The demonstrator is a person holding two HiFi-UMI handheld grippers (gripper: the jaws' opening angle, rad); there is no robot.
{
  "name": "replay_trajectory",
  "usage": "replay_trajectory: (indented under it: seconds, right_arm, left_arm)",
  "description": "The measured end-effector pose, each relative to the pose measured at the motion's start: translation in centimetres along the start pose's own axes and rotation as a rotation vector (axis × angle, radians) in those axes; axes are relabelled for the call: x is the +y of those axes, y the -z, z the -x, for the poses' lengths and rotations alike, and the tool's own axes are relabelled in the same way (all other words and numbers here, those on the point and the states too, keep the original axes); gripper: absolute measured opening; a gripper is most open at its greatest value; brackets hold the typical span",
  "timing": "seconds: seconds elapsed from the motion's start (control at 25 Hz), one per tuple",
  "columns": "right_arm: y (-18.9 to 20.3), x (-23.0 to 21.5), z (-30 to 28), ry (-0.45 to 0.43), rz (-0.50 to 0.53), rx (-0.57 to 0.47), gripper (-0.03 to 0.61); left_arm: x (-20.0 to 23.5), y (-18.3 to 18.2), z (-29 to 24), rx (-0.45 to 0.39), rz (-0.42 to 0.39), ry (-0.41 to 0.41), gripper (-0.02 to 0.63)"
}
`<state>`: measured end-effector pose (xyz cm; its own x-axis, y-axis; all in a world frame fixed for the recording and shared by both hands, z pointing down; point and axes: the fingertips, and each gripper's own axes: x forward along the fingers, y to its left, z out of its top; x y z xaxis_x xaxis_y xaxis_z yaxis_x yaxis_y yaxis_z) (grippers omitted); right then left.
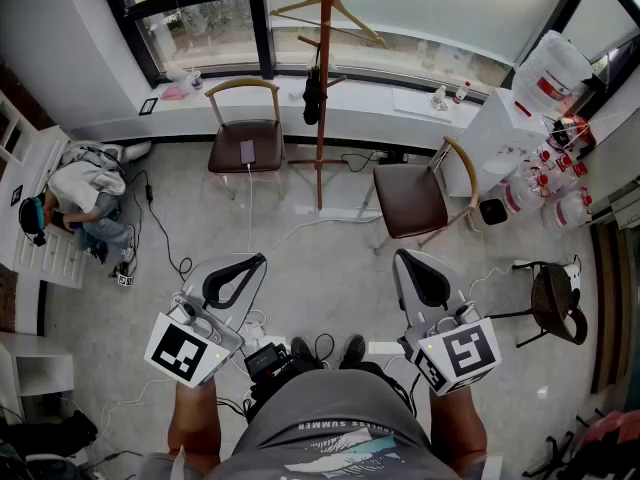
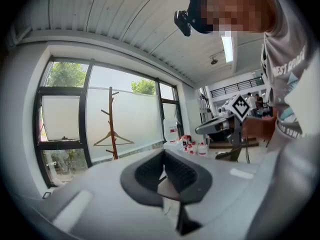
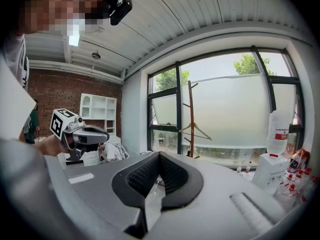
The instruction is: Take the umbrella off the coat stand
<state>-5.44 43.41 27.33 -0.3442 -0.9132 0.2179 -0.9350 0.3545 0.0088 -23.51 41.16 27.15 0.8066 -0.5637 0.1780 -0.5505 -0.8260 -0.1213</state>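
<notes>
Head cam: high up, aimed steeply down at floor [image 1: 330, 268]. Left gripper [image 1: 262, 258] and right gripper [image 1: 399, 254] sit low in frame; stand [image 1: 322, 88] far off at top by window [image 1: 420, 8]. Each gripper cam rides just behind its own jaws, approx. level, facing the window. All 3 views share stand + window. Each gripper cam also catches the other gripper off to one side.

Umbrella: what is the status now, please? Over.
Left tool shut, empty. Right tool shut, empty. Umbrella hangs on coat stand, untouched. Chair left of stand, chair right; cables on floor.
</notes>
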Motion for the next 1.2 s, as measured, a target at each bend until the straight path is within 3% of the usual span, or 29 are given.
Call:
replay_trajectory:
  seconds: [0.76, 1.2]
  right_arm:
    - [-0.3, 3.7, -1.6, 0.037, -0.013, 0.002, 0.0]
    - [-0.1, -0.4, -4.4, 0.005, -0.086, -0.029, 0.002]
  left_arm:
    - [2.3, 1.1, 2.5, -0.019, 0.001, 0.053, 0.003]
    - [3.3, 1.6, -1.2, 0.011, 0.013, 0.027, 0.003]
